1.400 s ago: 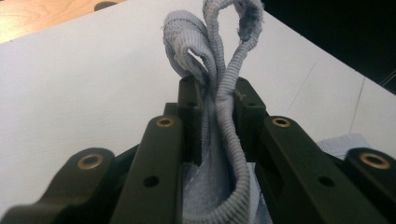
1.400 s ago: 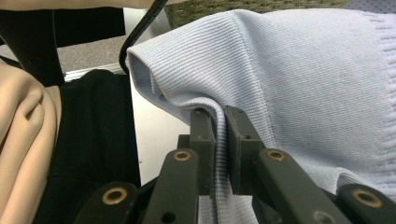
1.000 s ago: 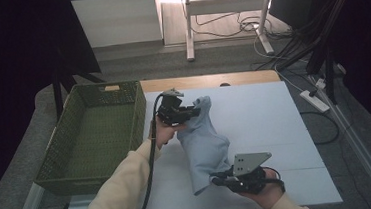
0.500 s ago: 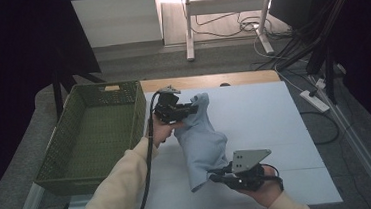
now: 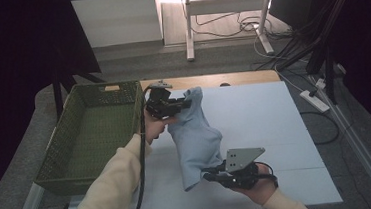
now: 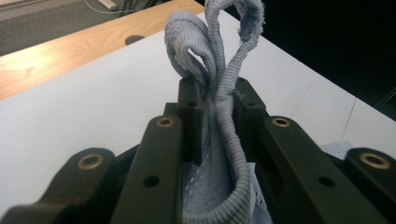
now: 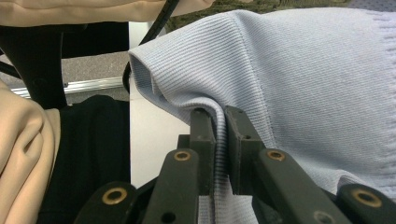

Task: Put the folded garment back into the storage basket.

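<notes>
A light blue knitted cloth (image 5: pixel 196 138) hangs stretched between both grippers above the white table (image 5: pixel 275 122). My left gripper (image 5: pixel 187 103) is shut on its upper end, raised near the basket's far right corner. In the left gripper view the ribbed cloth (image 6: pixel 219 116) is pinched between the black jaws and curls above them. My right gripper (image 5: pixel 210 175) is shut on the lower end near the table's front edge. The right gripper view has the cloth (image 7: pixel 289 79) folded over and squeezed between the jaws.
A green woven basket (image 5: pixel 72 153) stands at the table's left side. A wooden strip (image 5: pixel 241 77) runs along the far edge. Cables and a power strip (image 5: pixel 316 101) lie on the floor to the right. A cream sleeve (image 5: pixel 110 190) reaches in from the bottom left.
My left gripper has risen a little with the cloth's upper end, pulling the cloth more upright. The right gripper has stayed where it was.
</notes>
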### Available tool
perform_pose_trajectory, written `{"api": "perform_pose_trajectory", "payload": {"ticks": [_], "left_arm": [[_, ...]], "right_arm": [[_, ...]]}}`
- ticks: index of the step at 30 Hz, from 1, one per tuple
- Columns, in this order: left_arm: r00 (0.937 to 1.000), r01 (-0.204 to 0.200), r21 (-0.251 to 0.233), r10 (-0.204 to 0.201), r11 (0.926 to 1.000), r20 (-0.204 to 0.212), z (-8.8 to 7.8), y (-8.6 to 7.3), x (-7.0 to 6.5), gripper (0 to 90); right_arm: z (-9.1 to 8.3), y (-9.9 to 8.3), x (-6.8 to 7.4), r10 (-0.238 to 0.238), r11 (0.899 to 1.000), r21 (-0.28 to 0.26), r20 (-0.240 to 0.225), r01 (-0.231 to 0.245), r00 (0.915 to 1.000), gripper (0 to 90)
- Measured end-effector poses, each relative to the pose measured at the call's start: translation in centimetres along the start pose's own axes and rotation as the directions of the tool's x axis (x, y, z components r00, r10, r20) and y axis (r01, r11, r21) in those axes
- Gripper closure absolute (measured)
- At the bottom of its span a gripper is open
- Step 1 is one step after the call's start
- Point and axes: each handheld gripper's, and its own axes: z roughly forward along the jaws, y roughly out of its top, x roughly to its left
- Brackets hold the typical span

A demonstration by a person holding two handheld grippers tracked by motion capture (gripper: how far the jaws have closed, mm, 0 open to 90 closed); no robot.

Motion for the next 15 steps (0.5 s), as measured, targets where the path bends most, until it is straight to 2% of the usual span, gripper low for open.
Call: {"api": "perform_pose_trajectory", "payload": {"ticks": [15], "left_arm": [[0.9992,0.012,-0.045,-0.014,0.9989,-0.036,-3.5,0.5,1.4,76.3]], "right_arm": [[2.1,2.0,-0.4,-0.035,0.999,-0.02,-0.02,0.035,0.9992,82.2]]}}
